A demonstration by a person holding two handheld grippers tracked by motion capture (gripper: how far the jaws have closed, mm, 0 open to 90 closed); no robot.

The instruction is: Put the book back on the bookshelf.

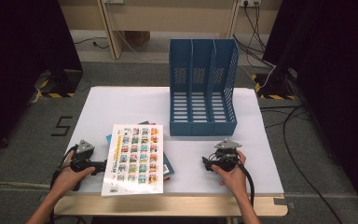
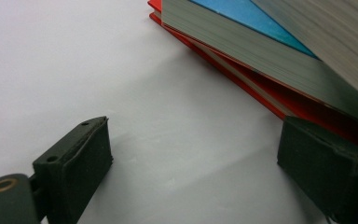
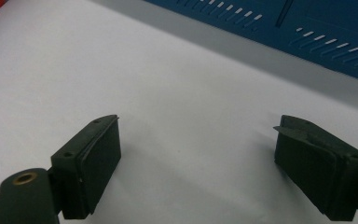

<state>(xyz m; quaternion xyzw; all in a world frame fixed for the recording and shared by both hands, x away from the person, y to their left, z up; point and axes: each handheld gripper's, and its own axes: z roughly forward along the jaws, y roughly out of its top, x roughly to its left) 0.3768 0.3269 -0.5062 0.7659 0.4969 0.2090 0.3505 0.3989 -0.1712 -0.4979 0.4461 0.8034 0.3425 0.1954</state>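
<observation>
A figure 5 [image 1: 61, 126] is marked on the floor, left of frame. The book stack [image 1: 133, 158] (cover print too small to read) lies lower centre, overhanging the table [image 1: 121, 100] front edge. Both left gripper [image 1: 103, 164] and right gripper [image 1: 204, 163] are spread, nothing pinched; bare tabletop is seen between them.

place: lab-like recording room | signs: white-topped table [image 1: 121, 100] on grey carpet [image 1: 307, 154] | black curtains [image 1: 23, 51] both sides | hazard-striped stand feet [image 1: 56, 93] | loose cables [image 1: 298, 121] | wall sockets [image 1: 249, 3]
</observation>
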